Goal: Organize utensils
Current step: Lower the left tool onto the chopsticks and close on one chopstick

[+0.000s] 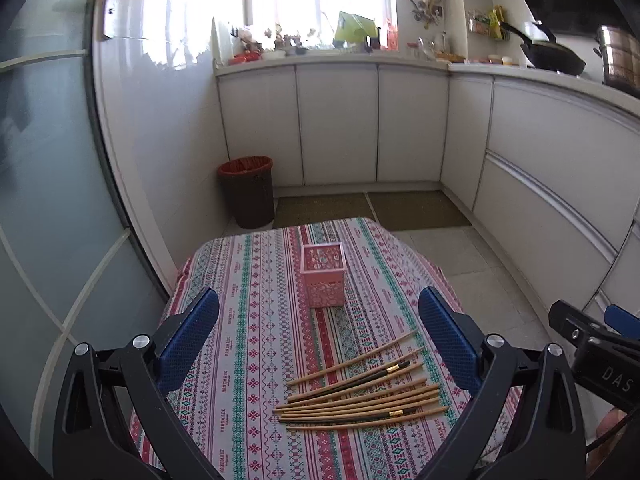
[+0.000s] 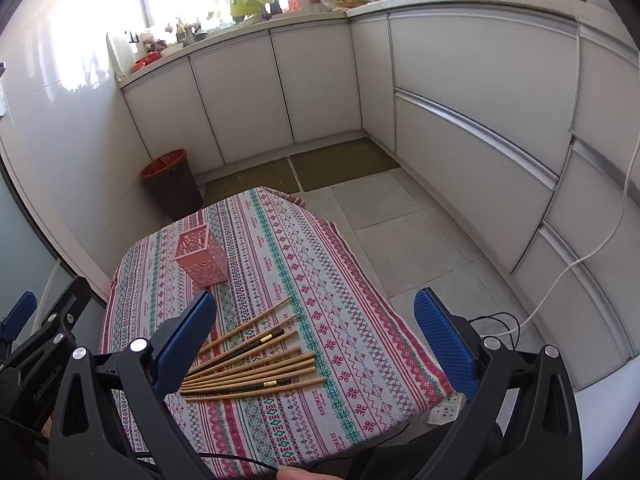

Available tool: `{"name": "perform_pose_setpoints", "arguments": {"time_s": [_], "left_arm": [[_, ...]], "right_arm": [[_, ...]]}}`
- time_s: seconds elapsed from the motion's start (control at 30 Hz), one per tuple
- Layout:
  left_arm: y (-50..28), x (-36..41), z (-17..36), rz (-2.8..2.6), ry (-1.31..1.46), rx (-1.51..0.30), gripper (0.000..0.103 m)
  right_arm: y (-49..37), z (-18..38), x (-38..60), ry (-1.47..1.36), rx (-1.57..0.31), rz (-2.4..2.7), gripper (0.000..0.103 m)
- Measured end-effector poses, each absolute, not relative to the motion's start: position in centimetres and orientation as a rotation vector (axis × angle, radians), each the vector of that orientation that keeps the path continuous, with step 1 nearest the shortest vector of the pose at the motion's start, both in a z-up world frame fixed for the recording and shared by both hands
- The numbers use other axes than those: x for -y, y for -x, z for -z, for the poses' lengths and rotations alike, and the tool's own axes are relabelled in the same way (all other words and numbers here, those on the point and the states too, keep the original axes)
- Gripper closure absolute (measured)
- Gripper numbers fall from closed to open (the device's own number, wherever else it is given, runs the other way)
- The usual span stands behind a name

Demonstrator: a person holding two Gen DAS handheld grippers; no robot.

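Several wooden chopsticks (image 1: pixel 366 394), two of them dark with gold bands, lie fanned out on the patterned tablecloth (image 1: pixel 256 320). A pink perforated square holder (image 1: pixel 323 280) stands upright and empty behind them. My left gripper (image 1: pixel 320 344) is open, held above the near table, the chopsticks between its fingers in view. My right gripper (image 2: pixel 316 344) is open above the table's right side; the chopsticks (image 2: pixel 252 364) lie by its left finger and the holder (image 2: pixel 200 258) is farther left.
A dark bin with a red liner (image 1: pixel 248 190) stands on the floor beyond the table. White cabinets (image 2: pixel 472 120) line the back and right. A white cable (image 2: pixel 580 260) and a power strip (image 2: pixel 446 412) lie on the floor to the right.
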State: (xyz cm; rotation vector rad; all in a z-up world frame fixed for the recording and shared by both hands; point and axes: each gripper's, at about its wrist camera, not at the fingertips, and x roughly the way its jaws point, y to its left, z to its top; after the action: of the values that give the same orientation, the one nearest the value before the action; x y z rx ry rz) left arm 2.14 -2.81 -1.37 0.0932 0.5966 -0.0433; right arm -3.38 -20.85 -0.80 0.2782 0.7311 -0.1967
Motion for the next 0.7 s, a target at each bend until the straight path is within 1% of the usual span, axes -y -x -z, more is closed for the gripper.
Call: {"name": "perform_pose_setpoints", "arguments": {"time_s": [0.07, 0.17, 0.23, 0.37, 0.47, 0.53, 0.57, 0.63, 0.67, 0.7], "left_arm": [[-5.1, 3.8, 3.5, 0.100, -0.153, -0.725, 0.007], [-10.3, 5.5, 7.8, 0.210, -0.209, -0.966, 0.007], [-13.0, 6.5, 10.4, 0.219, -0.231, -1.055, 0.007], [-17.1, 9.5, 15.4, 0.254, -0.298, -1.168, 0.007], [-19.1, 11.6, 19.2, 0.258, -0.374, -1.228, 0.008], [-20.2, 12.6, 21.2, 0.248, -0.419, -1.235, 0.012], [-20.6, 12.9, 22.0, 0.248, -0.432, -1.239, 0.016], [-21.4, 13.1, 23.3, 0.275, -0.423, -1.266, 0.029], [-21.8, 13.0, 23.9, 0.288, -0.415, -1.287, 0.046], [-22.2, 12.8, 24.6, 0.303, -0.400, -1.319, 0.065]], "right_arm": [[2.6, 2.5, 22.4, -0.359, -0.786, 0.183, 0.007], [1.2, 6.3, 25.5, -0.500, -0.878, 0.167, 0.007], [0.2, 9.3, 27.5, -0.580, -0.942, 0.167, 0.007], [-1.5, 15.5, 30.4, -0.733, -1.080, 0.132, 0.007], [-2.2, 18.9, 31.4, -0.795, -1.145, 0.139, 0.007], [-2.7, 20.0, 31.3, -0.776, -1.170, 0.153, 0.007], [-2.9, 20.4, 31.2, -0.750, -1.174, 0.159, 0.007], [-3.7, 20.5, 30.6, -0.694, -1.172, 0.161, 0.007], [-4.1, 20.6, 30.4, -0.674, -1.168, 0.157, 0.007], [-4.4, 20.6, 30.2, -0.646, -1.165, 0.157, 0.007]]}}
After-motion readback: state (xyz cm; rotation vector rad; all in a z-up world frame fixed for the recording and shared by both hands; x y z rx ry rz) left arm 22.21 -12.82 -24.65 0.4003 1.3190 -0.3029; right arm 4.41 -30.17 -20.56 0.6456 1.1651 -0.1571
